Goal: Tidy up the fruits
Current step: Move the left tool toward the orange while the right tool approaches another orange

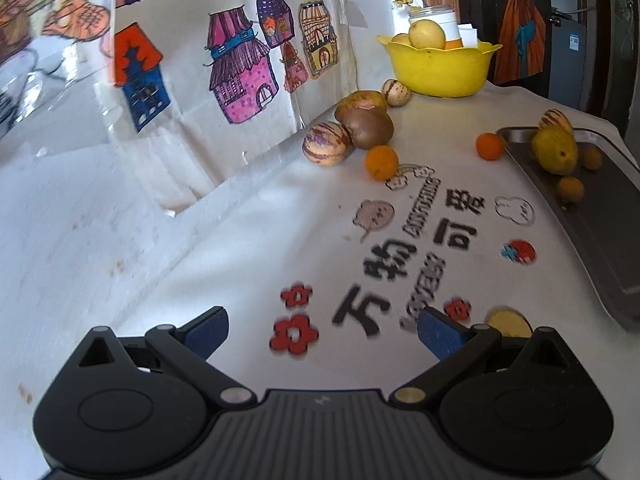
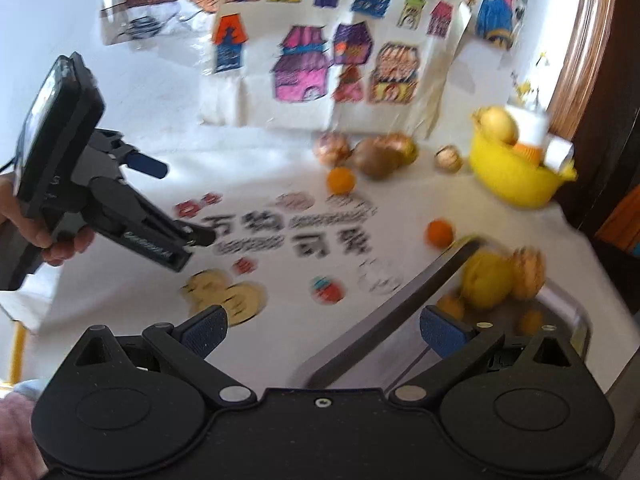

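**Both grippers empty above the bench, fruit split between tray, bowl and cloth**

The left gripper (image 1: pixel 322 334) is held low over the white printed cloth (image 1: pixel 248 216) on the bench, its blue fingers (image 1: pixel 208 330) spread wide with nothing between them. The right gripper (image 2: pixel 322 334) is seen over the near edge of the grey tray (image 2: pixel 384 320), its fingers (image 2: pixel 440 332) likewise spread and empty. In the right wrist view the left gripper (image 2: pixel 180 204) is seen from the side at the left, held by a hand (image 2: pixel 60 244); that view is blurred.

The tray (image 1: pixel 600 216) lies at the right. At its far end a yellow-green pear (image 1: pixel 554 150) is seen, with a striped melon (image 1: pixel 555 120) just behind it and two small brown fruits (image 1: pixel 571 189) beside it. An orange (image 1: pixel 490 146) sits on the cloth just left of the tray's far corner.

Farther left, by the wall, a cluster is found: a striped melon (image 1: pixel 326 144) touching a brown fruit (image 1: pixel 369 126), a greenish one (image 1: pixel 362 102) behind, and a second orange (image 1: pixel 381 163) just in front. Another small striped melon (image 1: pixel 396 92) lies near the yellow bowl (image 1: pixel 440 68) at the far right, in which pale yellow fruit (image 1: pixel 427 34) and a jar (image 1: pixel 438 20) are held.

House drawings (image 1: pixel 240 68) are propped along the wall.
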Available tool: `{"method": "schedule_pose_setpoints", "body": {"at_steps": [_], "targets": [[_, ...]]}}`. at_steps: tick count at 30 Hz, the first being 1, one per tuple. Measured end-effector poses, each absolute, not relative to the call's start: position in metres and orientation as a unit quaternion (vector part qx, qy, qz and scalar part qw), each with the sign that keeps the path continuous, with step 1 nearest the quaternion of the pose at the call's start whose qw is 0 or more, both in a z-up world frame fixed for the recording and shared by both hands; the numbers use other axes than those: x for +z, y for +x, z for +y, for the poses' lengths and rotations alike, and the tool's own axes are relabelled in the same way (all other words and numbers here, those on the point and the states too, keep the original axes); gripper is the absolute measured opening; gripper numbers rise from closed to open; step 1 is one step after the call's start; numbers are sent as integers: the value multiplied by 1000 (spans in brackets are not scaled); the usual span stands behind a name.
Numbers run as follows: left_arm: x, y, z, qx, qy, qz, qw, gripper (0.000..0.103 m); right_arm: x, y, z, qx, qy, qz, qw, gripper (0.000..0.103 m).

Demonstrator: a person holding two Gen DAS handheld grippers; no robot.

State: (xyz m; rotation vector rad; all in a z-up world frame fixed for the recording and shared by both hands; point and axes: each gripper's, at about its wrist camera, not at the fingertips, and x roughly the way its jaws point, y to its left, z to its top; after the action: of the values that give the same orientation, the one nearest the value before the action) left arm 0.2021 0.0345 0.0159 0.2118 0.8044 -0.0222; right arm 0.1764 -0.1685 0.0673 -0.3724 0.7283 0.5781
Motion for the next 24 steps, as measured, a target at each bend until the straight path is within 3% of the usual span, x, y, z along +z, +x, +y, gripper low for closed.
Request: {"method": "schedule_pose_setpoints", "body": {"at_steps": [16, 24], "targets": [[10, 289, 15, -19, 77, 349, 934, 103, 37, 304, -173, 253, -283, 315, 870, 102], [-3, 324, 10, -29, 45, 349, 935, 103, 16, 339, -171, 252, -266, 331, 870, 91]]}}
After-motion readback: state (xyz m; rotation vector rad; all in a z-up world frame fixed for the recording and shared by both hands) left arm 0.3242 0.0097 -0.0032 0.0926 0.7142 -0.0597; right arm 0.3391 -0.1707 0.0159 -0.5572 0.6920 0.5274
